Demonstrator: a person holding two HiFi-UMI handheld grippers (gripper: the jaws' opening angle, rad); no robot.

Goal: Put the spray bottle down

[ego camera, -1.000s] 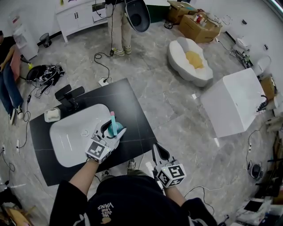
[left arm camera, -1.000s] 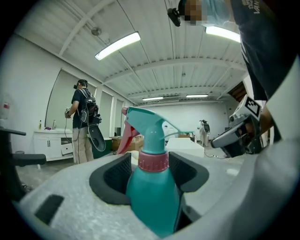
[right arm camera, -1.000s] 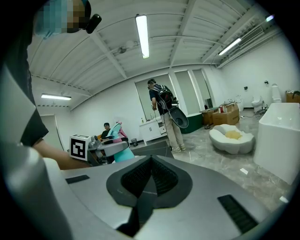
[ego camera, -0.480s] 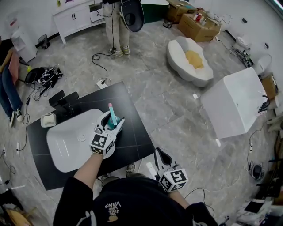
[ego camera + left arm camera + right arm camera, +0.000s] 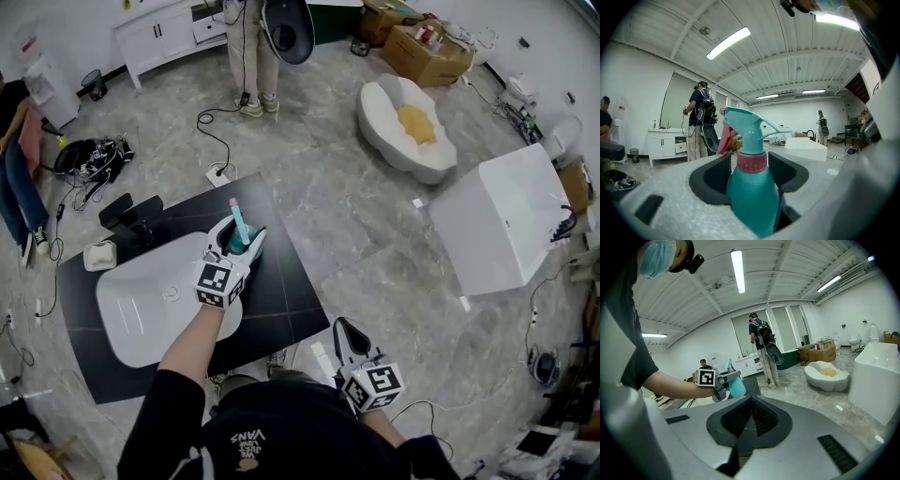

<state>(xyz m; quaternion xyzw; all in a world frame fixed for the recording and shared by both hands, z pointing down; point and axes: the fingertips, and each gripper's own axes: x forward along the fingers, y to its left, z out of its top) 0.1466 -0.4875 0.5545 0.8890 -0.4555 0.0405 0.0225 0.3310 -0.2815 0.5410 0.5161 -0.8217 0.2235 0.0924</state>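
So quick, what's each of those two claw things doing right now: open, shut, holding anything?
Left gripper: closed on the teal spray bottle.
Right gripper: closed, nothing between its jaws.

Grey marbled floor (image 5: 347, 216) (cables (image 5: 220, 141) trailing across it), white walls (image 5: 628, 84), strip lights (image 5: 728, 42) on a ribbed ceiling (image 5: 797, 28). A white cabinet (image 5: 164, 33) stands at the far wall, cardboard boxes (image 5: 427, 47) nearby, and what may be a cushioned white chair (image 5: 408, 122).

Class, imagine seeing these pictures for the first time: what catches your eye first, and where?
A teal spray bottle with a pink collar stands upright, clamped in the left hand-held gripper above the black counter, beside the white basin. The right hand-held gripper hangs shut and empty near the person's body.
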